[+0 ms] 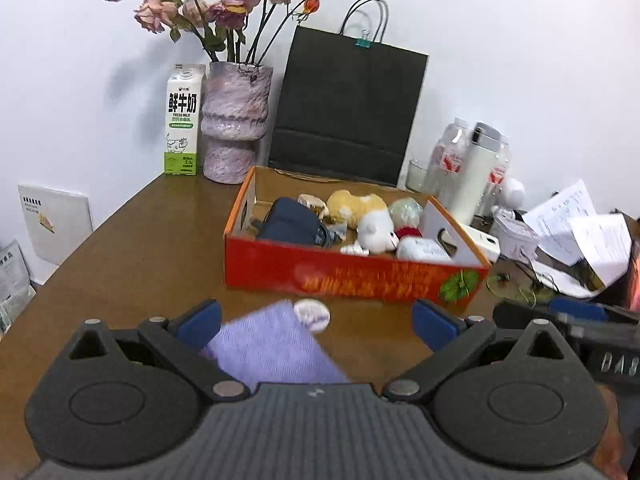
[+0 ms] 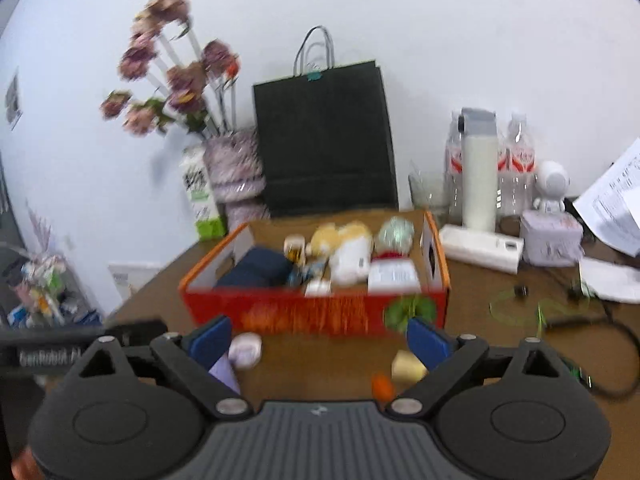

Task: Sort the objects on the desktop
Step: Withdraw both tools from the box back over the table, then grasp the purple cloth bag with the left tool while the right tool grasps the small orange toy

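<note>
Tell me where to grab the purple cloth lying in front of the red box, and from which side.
Take the purple cloth by its far corner, the one nearest the round white lid, coming down from above. It lies flat on the table, so only an edge or corner can be pinched. The left tool stands open just over it; the lid sits close, so pinch clear of it.

The brown desk (image 1: 132,264) carries a red box (image 1: 352,276) centrally, a purple cloth (image 1: 276,348) at 6 o'clock, and a milk carton (image 1: 182,120) and vase (image 1: 234,120) at 11 o'clock.
</note>
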Demonstrator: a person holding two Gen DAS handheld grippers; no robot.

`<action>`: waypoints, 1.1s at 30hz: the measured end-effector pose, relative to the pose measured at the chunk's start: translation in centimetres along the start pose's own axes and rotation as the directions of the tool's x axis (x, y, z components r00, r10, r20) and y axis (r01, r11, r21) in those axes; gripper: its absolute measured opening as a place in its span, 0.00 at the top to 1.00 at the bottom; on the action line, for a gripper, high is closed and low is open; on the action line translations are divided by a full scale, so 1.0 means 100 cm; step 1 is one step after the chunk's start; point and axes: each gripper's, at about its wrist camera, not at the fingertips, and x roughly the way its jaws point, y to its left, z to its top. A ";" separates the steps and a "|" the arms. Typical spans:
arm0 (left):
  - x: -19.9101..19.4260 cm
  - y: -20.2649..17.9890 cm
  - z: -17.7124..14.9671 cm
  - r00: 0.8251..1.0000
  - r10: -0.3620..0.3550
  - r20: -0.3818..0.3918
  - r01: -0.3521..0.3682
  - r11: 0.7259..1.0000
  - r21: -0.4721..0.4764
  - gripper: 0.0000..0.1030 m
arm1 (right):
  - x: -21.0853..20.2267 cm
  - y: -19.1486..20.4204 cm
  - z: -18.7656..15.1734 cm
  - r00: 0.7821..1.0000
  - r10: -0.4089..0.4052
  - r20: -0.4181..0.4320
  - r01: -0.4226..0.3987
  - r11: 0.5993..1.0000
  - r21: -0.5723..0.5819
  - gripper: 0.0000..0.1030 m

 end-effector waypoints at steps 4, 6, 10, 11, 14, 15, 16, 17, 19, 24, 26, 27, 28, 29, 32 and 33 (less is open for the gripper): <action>-0.016 0.005 -0.038 1.000 -0.002 -0.017 0.002 1.000 -0.009 0.00 | -0.011 -0.006 -0.041 0.997 -0.018 -0.074 0.022 0.998 0.051 0.08; -0.024 0.008 -0.057 1.000 0.005 -0.023 -0.005 1.000 0.005 0.00 | -0.022 -0.009 -0.060 0.996 -0.045 -0.074 0.049 0.997 0.053 0.08; -0.035 0.010 -0.087 0.998 -0.035 -0.043 0.034 0.999 -0.019 0.00 | -0.039 -0.016 -0.089 0.995 -0.060 -0.081 0.066 0.995 0.073 0.08; -0.037 0.010 -0.092 0.998 -0.043 -0.047 0.042 0.999 -0.031 0.00 | -0.044 -0.015 -0.096 0.995 -0.066 -0.078 0.070 0.996 0.050 0.08; -0.045 0.001 -0.106 0.997 -0.072 -0.040 0.073 0.997 0.024 0.00 | -0.054 -0.013 -0.106 0.994 -0.084 -0.067 0.084 0.996 -0.008 0.08; -0.048 -0.002 -0.109 0.997 -0.065 -0.037 0.067 0.996 0.053 0.00 | -0.057 -0.012 -0.108 0.994 -0.080 -0.069 0.080 0.997 -0.013 0.08; -0.049 -0.004 -0.111 0.997 -0.062 -0.035 0.064 0.996 0.069 0.00 | -0.060 -0.011 -0.110 0.995 -0.074 -0.068 0.073 0.997 -0.013 0.08; -0.052 -0.006 -0.114 0.997 -0.062 -0.035 0.064 0.995 0.076 0.00 | -0.063 -0.010 -0.113 0.996 -0.064 -0.065 0.063 0.998 -0.013 0.08; -0.055 -0.006 -0.118 0.997 -0.066 -0.035 0.069 0.995 0.070 0.00 | -0.067 -0.006 -0.119 0.997 -0.049 -0.060 0.048 0.999 -0.018 0.08; -0.054 -0.004 -0.124 0.998 -0.040 -0.039 0.042 0.997 0.060 0.00 | -0.066 0.004 -0.120 0.997 -0.060 -0.044 0.057 0.996 -0.062 0.08; -0.049 -0.001 -0.123 0.999 -0.002 -0.047 0.005 0.999 0.054 0.00 | -0.062 0.002 -0.117 0.998 -0.041 -0.053 0.038 0.998 -0.049 0.08; -0.046 0.000 -0.121 0.999 0.009 -0.047 -0.006 0.999 0.052 0.00 | -0.059 0.001 -0.115 0.998 -0.035 -0.061 0.032 0.999 -0.043 0.08; -0.042 0.002 -0.118 0.999 0.016 -0.048 -0.014 0.998 0.054 0.00 | -0.057 0.001 -0.113 0.997 -0.027 -0.066 0.025 0.999 -0.041 0.09; -0.036 0.005 -0.113 0.998 0.027 -0.053 -0.024 0.998 0.056 0.00 | -0.053 0.001 -0.110 0.997 -0.019 -0.072 0.016 0.999 -0.043 0.11; -0.016 0.011 -0.095 0.999 0.022 -0.048 -0.019 0.998 0.062 0.00 | -0.039 -0.002 -0.098 0.997 -0.022 -0.077 0.018 0.998 -0.060 0.17; -0.007 0.013 -0.088 0.999 0.026 -0.045 -0.023 0.997 0.068 0.00 | -0.032 -0.003 -0.092 0.996 -0.032 -0.078 0.027 0.997 -0.072 0.19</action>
